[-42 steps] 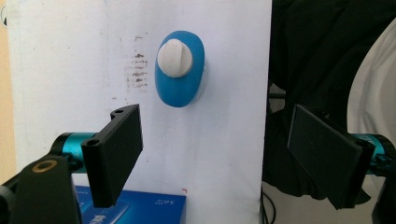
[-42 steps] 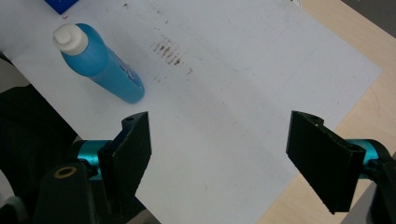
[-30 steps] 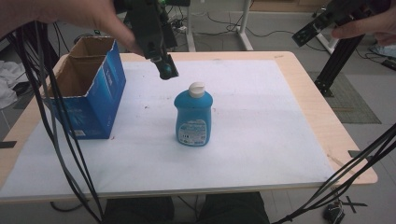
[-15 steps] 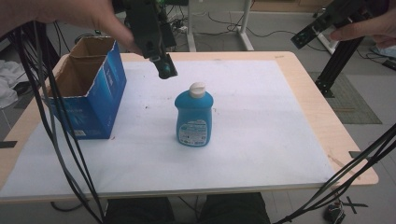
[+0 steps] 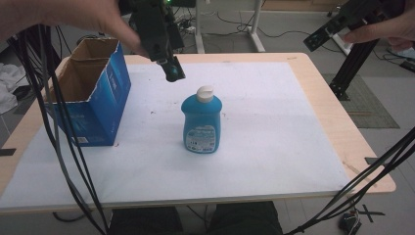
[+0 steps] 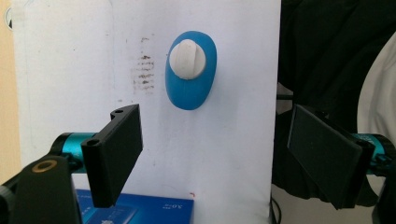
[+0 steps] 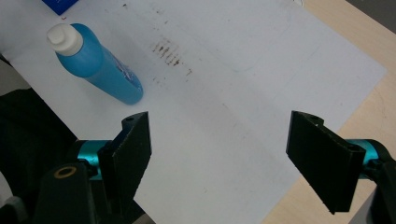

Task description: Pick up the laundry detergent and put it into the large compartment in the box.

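Now my left gripper (image 6: pixel 212 154) and right gripper (image 7: pixel 219 158) both hang released above the capped blue plastic bottle (image 5: pixel 201 122); beside it, the open blue cardboard box (image 5: pixel 105 93) looks empty.

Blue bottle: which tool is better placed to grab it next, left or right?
Left, probably. The left tool hangs open just behind and above the blue bottle, whose white cap lies ahead of its jaws. The right tool is open too, but off past the table's far right corner.

Right claw (image 7: pixel 219 154) jaws wide apart, empty, above white mat (image 7: pixel 243 93); blue bottle (image 7: pixel 95 63) upright, well apart.
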Demonstrator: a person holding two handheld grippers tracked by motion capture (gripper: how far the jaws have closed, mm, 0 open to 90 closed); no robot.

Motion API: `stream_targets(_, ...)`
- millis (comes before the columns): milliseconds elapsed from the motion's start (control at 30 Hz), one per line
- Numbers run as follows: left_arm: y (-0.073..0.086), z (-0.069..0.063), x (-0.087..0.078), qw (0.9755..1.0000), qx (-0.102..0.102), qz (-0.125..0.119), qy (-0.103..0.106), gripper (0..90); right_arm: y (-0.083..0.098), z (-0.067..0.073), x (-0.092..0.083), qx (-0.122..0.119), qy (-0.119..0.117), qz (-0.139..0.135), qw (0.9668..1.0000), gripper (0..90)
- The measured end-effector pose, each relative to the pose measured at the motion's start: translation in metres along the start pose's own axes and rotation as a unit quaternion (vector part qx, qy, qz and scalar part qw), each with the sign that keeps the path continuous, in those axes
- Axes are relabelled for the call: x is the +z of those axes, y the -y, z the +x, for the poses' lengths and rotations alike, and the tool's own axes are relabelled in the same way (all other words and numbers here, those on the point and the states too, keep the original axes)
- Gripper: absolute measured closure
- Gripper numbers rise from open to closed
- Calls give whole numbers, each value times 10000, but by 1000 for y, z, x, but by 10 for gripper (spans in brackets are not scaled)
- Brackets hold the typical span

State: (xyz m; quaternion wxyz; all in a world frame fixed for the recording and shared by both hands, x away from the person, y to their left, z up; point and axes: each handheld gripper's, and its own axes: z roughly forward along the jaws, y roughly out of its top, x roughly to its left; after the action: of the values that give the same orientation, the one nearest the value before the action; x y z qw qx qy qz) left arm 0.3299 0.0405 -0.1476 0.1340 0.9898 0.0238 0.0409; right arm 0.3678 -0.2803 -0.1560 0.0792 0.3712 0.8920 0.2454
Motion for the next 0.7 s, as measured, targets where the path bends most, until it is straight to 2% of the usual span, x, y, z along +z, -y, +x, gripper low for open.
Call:
stream_targets(267,1,6,10,9999,169,-3,28,181,2,0,1,-1,-5,-13,10000,216)
stream_targets(700,-1,12,34,9996,251,62,102,181,5,-3,7,24,-33,29,10000,216)
